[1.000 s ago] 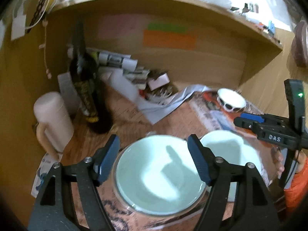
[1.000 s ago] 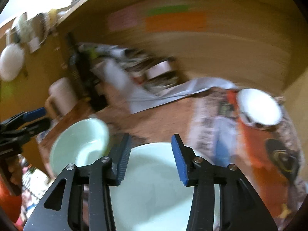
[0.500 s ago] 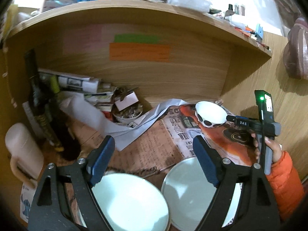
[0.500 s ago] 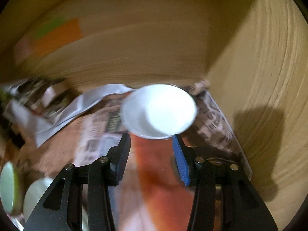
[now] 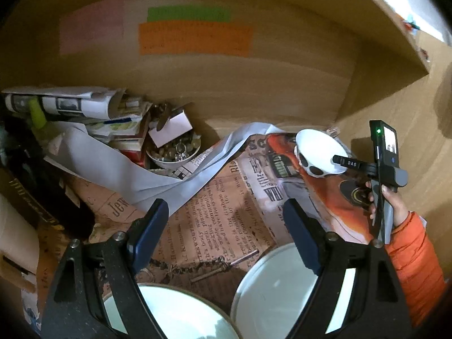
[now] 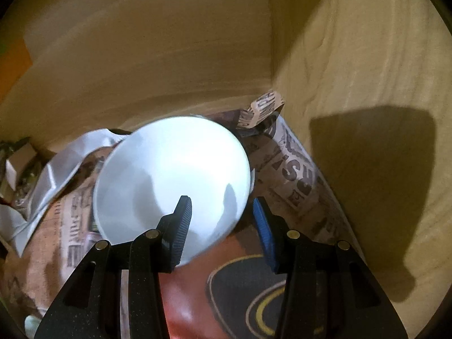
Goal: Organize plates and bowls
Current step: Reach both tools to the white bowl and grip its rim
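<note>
My left gripper (image 5: 226,234) stands open over bare newspaper with nothing between its fingers. Just under it, at the bottom edge, are a mint-green bowl (image 5: 169,310) and, to its right, a pale plate (image 5: 276,291). A small white bowl (image 5: 319,152) with black spots on the outside sits at the right rear corner. My right gripper (image 5: 339,161), held by a hand in an orange sleeve, is at that bowl. In the right wrist view the bowl (image 6: 172,175) fills the middle. The right gripper (image 6: 223,220) straddles its near rim, one finger inside and one outside, pads not pressing.
Newspaper (image 5: 214,212) covers the desk. A dish of small odds and ends (image 5: 175,152), rolled papers (image 5: 62,104) and a dark bottle (image 5: 36,192) crowd the left rear. A chain with a metal pin (image 5: 214,265) lies ahead of the green bowl. A wooden side wall (image 6: 367,84) stands just right of the white bowl.
My left gripper backed off the green bowl, which slid to the frame's bottom, and its jaws widened. My right gripper swung from the plate to the white bowl and now straddles its rim.
</note>
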Tool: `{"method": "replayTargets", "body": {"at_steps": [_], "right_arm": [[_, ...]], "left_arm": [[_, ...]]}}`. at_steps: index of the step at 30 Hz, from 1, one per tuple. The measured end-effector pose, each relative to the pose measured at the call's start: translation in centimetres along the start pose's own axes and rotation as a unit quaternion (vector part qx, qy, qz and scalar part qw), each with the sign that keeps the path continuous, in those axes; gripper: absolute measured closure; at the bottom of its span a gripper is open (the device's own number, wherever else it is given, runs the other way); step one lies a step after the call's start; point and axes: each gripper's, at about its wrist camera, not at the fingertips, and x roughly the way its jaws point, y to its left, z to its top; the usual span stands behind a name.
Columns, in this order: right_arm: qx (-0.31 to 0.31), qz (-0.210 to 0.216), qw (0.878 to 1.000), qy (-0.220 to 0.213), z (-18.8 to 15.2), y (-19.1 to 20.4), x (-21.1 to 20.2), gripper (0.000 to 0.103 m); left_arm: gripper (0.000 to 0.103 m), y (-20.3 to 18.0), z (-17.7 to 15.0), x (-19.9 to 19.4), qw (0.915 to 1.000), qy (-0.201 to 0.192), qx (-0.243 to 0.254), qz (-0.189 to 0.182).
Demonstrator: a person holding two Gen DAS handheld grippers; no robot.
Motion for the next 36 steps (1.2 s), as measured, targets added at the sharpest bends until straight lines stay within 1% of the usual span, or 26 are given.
{"method": "replayTargets", "body": {"at_steps": [3,4,7,10,12,14,16,18,20,23,26,27,28,30,32,35,36], "right_arm": [[0.002,0.009,1.000,0.019,0.3,-0.1,1.5,0.077],[0.000,0.009,1.000,0.021,0.1,0.0,1.8,0.078],[-0.020,0.017,1.000,0.017,-0.4,0.4,1.5,0.080],[-0.030,0.052,0.998,0.020,-1.0,0.7,0.5,0.083],[-0.043,0.073,0.996,0.026,-1.6,1.2,-0.2,0.083],[-0.066,0.090,0.993,0.030,-2.4,2.3,-0.9,0.083],[-0.088,0.110,0.989,0.037,-3.3,3.5,-1.6,0.083],[-0.101,0.131,0.985,0.044,-4.1,4.3,-2.1,0.083],[-0.114,0.150,0.981,0.048,-4.9,5.2,-2.7,0.083],[-0.130,0.170,0.975,0.051,-5.4,6.2,-2.6,0.083],[-0.135,0.183,0.972,0.051,-5.8,6.2,-2.9,0.083],[-0.134,0.186,0.972,0.051,-5.7,6.3,-2.8,0.083],[-0.133,0.188,0.972,0.051,-5.5,6.5,-2.6,0.083],[-0.128,0.193,0.971,0.051,-5.3,6.4,-2.0,0.083],[-0.127,0.196,0.971,0.050,-5.4,6.5,-1.9,0.083],[-0.129,0.195,0.971,0.048,-5.4,6.5,-1.8,0.083],[-0.128,0.195,0.971,0.047,-5.5,6.4,-1.9,0.083]], "left_arm": [[0.019,-0.1,0.5,1.4,0.9998,0.017,-0.006,0.000],[0.019,-0.1,0.7,1.7,0.9998,0.020,-0.006,0.001],[0.019,-0.5,1.3,3.0,0.9995,0.029,0.003,0.014],[0.019,-0.9,1.9,4.6,0.9987,0.046,0.009,0.019],[0.019,-1.3,2.3,5.7,0.9979,0.061,0.011,0.016],[0.019,-1.7,2.5,6.6,0.9971,0.073,0.016,0.011],[0.019,-2.2,2.8,7.5,0.9967,0.077,0.026,0.007],[0.019,-2.6,3.1,8.5,0.9960,0.083,0.031,0.010],[0.020,-2.8,3.1,9.4,0.9949,0.096,0.030,0.004],[0.027,-2.7,3.0,10.9,0.9920,0.125,0.021,-0.003],[0.039,-2.6,2.9,12.6,0.9875,0.157,0.012,-0.012],[0.048,-2.5,2.8,13.0,0.9864,0.164,0.008,-0.012],[0.054,-2.4,2.8,13.5,0.9852,0.171,0.004,-0.010],[0.058,-2.2,2.8,14.2,0.9834,0.181,0.003,-0.013],[0.059,-2.1,2.9,14.5,0.9819,0.188,-0.004,-0.020],[0.060,-2.4,3.0,15.2,0.9803,0.196,-0.002,-0.022],[0.065,-2.6,3.0,15.5,0.9797,0.199,0.000,-0.021]]}}
